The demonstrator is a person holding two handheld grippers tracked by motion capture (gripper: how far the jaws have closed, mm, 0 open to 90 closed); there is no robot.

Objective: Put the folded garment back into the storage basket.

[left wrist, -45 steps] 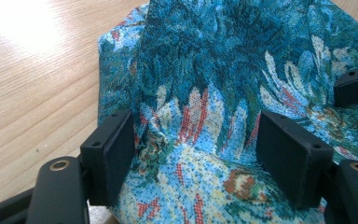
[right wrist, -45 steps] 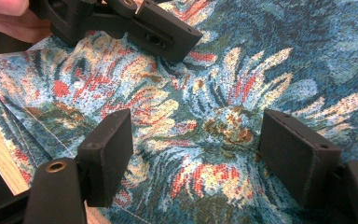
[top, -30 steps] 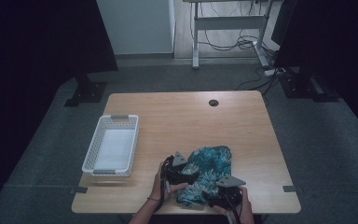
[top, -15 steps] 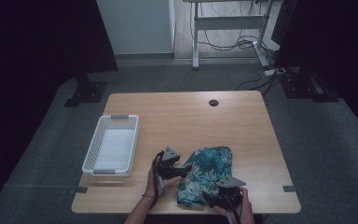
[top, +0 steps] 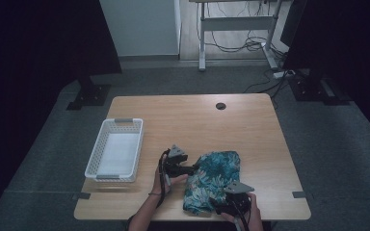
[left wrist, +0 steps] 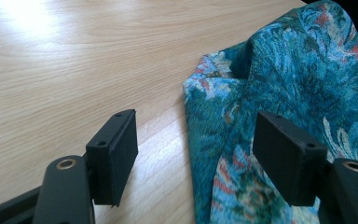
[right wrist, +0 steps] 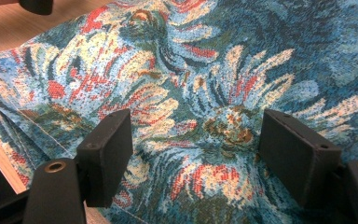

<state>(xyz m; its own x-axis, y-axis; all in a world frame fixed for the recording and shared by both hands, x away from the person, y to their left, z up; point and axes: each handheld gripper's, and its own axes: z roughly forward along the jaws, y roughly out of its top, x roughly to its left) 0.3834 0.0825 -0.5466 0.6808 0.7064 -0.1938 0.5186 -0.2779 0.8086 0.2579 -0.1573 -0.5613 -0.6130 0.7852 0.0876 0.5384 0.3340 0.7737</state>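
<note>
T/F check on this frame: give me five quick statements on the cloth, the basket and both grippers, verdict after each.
1. The floral cloth lies on the table, outside the white basket. True.
2. The left gripper is clamped shut on the cloth. False: its jaws stand apart, with the cloth's edge between them and the pads not pressing on it.
3. The right gripper has its jaws open over the cloth. True.
4. The basket sits to the right of the cloth in the high view. False: it sits to the left, near the table's left edge.
5. The cloth is plain white. False: it is teal with a red and cream flower pattern.
</note>
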